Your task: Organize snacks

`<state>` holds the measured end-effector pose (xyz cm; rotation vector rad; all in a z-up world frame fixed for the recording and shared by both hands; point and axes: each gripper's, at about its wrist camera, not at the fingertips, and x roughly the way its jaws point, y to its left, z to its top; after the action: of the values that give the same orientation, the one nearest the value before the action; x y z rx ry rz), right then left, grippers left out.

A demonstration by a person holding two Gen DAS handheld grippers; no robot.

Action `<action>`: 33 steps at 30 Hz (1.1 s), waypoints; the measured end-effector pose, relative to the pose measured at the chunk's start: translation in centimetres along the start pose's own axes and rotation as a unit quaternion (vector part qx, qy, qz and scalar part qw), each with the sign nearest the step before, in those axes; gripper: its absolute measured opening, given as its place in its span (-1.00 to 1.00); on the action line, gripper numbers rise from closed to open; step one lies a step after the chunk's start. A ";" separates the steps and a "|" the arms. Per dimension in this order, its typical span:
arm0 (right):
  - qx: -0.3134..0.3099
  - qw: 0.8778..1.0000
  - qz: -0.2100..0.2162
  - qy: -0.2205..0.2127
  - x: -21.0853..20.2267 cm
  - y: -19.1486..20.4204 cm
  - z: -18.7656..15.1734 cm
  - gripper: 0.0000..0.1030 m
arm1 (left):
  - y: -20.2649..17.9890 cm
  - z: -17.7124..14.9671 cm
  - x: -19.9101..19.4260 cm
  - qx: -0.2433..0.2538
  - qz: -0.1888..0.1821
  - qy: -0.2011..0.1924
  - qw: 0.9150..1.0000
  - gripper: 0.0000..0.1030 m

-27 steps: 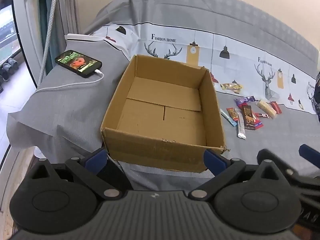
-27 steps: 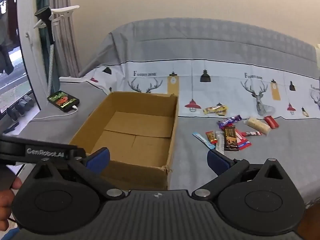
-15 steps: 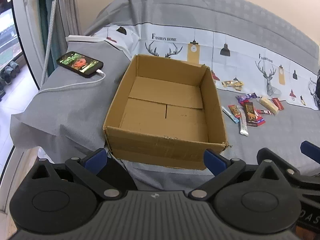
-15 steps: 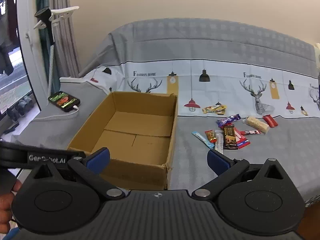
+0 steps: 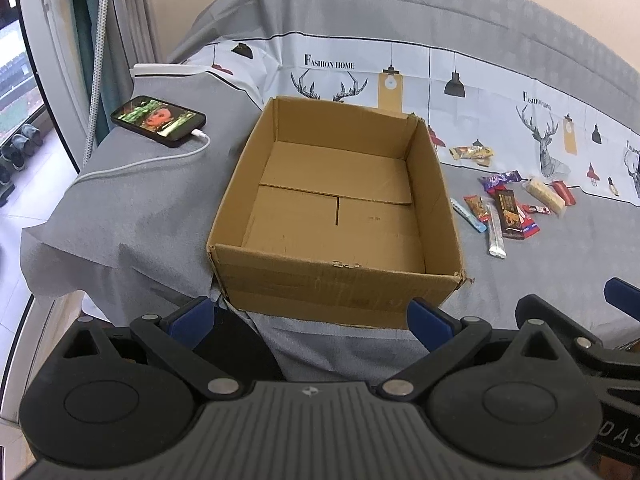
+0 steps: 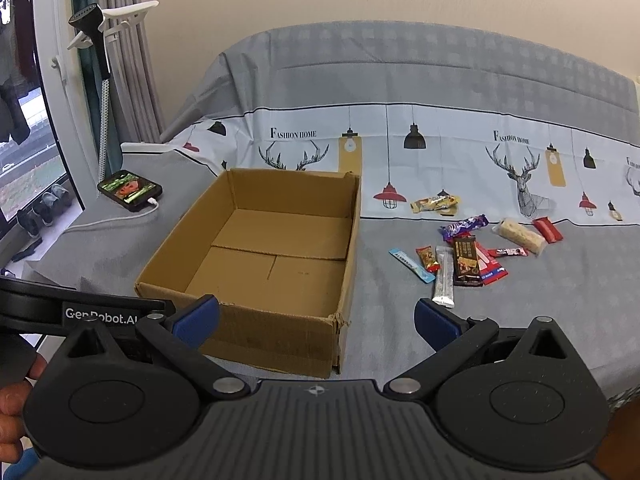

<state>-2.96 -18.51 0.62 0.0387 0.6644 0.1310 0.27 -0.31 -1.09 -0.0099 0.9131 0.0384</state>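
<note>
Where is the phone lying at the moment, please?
In both wrist views the phone lies on the grey cover, left of the cardboard box near the window, with a white cable plugged in.

Brown box (image 5: 340, 284), grey deer-print cloth (image 5: 560, 264)

Both grippers are held side by side, tilted downward. The left gripper (image 5: 310, 314) has its blue pads spread wide with nothing between them. The right gripper (image 6: 316, 320) is just as wide and empty. A hand (image 6: 14, 412) shows at the lower left of the right view.
</note>
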 end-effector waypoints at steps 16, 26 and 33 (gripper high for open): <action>0.000 1.000 0.001 0.004 0.3 0.0 -0.3 0.99 | -0.1 0.0 0.4 0.001 0.003 -0.003 1.000 1.00; 0.002 1.000 -0.002 0.007 0.3 0.1 -0.4 0.99 | 0.0 -0.1 0.4 0.004 0.010 -0.006 1.000 1.00; 0.004 1.000 -0.001 0.011 0.5 0.0 -0.4 0.99 | 0.0 -0.2 0.4 0.001 0.005 0.006 1.000 1.00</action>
<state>-2.85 -18.48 -0.03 0.0440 0.6859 0.1271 0.33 -0.33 -1.53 -0.0033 0.9250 0.0455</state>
